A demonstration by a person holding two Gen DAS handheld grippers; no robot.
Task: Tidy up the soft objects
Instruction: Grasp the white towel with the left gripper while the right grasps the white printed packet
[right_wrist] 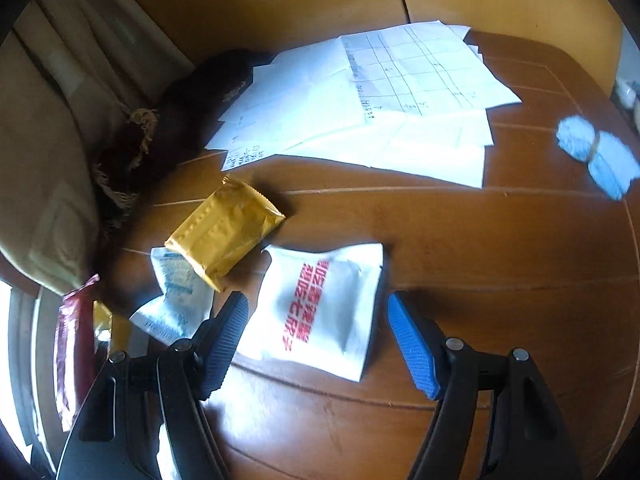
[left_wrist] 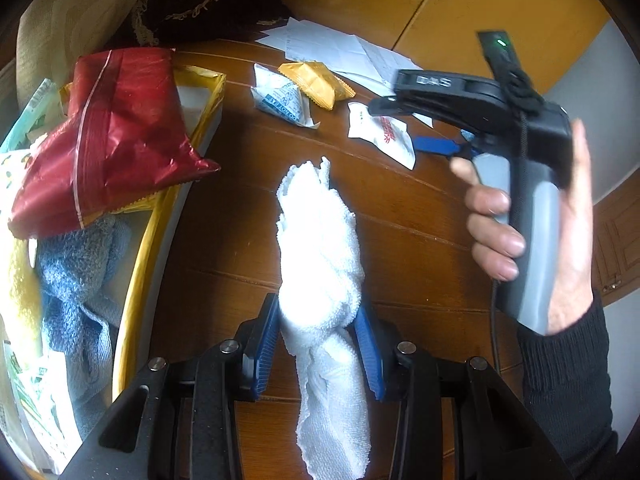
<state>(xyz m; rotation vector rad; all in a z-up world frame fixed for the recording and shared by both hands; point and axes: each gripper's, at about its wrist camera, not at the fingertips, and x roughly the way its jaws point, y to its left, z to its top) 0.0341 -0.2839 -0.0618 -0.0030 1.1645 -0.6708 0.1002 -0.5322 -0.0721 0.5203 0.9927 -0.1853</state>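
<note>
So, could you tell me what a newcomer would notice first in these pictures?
The white towel stands out most, bright against the dark wooden table and pinched in the left tongs. At the left edge a red bag lies across a yellow box. In the right view, the open right tongs hang over a white packet with red print.

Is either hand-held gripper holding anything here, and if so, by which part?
The left hand-held gripper is shut on the white towel, pinched across the middle of its bunched length. The right hand-held gripper is open, holding nothing, above the white packet with red print.
</note>
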